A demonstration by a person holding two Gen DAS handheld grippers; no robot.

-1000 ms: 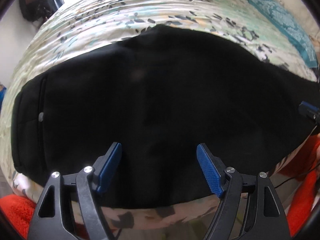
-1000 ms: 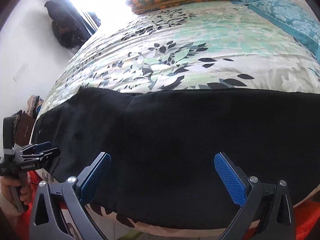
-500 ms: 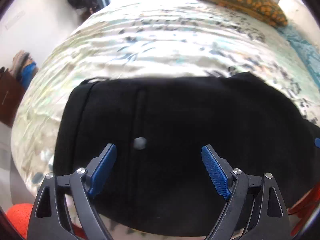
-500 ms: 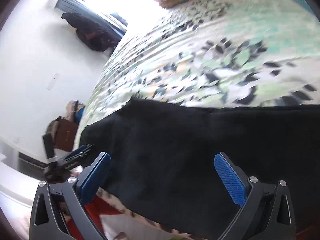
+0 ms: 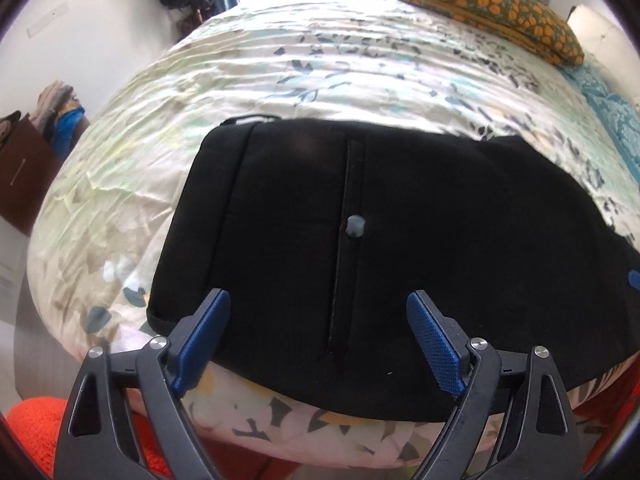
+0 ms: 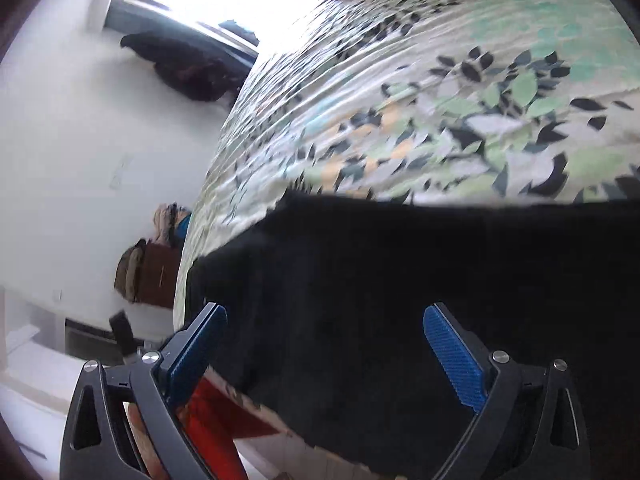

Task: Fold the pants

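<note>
Pants (image 5: pixel 420 220) lie flat on bed (image 5: pixel 280 80), waistband end at 9 o'clock, w/ grey button (image 5: pixel 355 226) on pocket. Left gripper (image 5: pixel 318 330) jaws apart, empty, above near edge. Right gripper (image 6: pixel 326 342) jaws apart, empty, over pants.

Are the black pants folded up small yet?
No. The black pants lie spread long across the floral bedspread, waistband end showing.

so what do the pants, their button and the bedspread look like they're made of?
Pants: matte black woven cloth, probably cotton twill; no sheen, stitched pocket seam. Button: small grey disc, dull, likely plastic, possibly metal. Bedspread: thin printed fabric with a slight sheen and fine wrinkles, maybe polyester or cotton sateen.
</note>
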